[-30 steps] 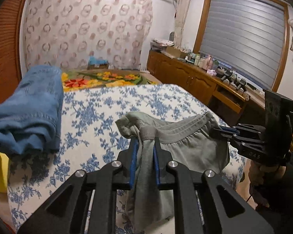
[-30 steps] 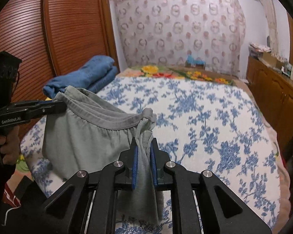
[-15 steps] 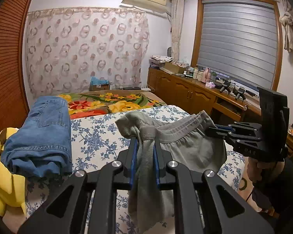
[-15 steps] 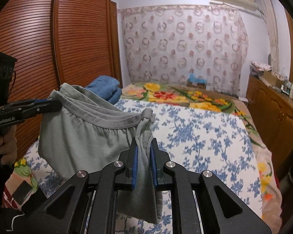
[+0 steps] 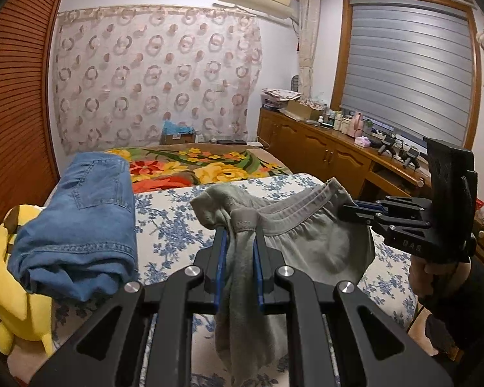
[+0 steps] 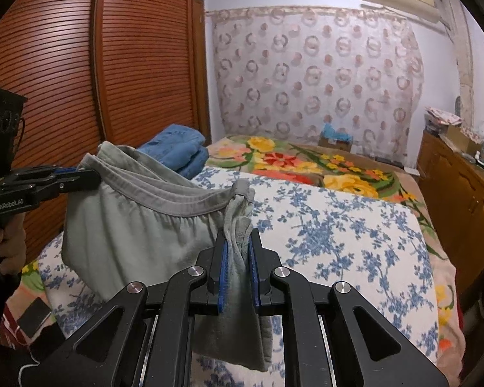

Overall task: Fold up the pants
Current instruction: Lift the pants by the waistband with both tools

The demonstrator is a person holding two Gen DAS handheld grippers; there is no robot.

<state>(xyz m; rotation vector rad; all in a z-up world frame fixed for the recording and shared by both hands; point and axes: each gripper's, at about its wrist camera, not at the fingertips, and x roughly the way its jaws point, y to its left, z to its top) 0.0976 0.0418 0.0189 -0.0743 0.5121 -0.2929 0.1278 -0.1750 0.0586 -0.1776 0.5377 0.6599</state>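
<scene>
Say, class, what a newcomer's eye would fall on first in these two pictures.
First, the grey pants, held up above the blue-flowered bed by the waistband between the left claw and right claw, both shut on the cloth. Next, the folded jeans on the bed's left side and the yellow plush toy beside them.

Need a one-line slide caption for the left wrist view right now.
Both claws, left and right, hold grey pants by the waistband above the bed.
</scene>
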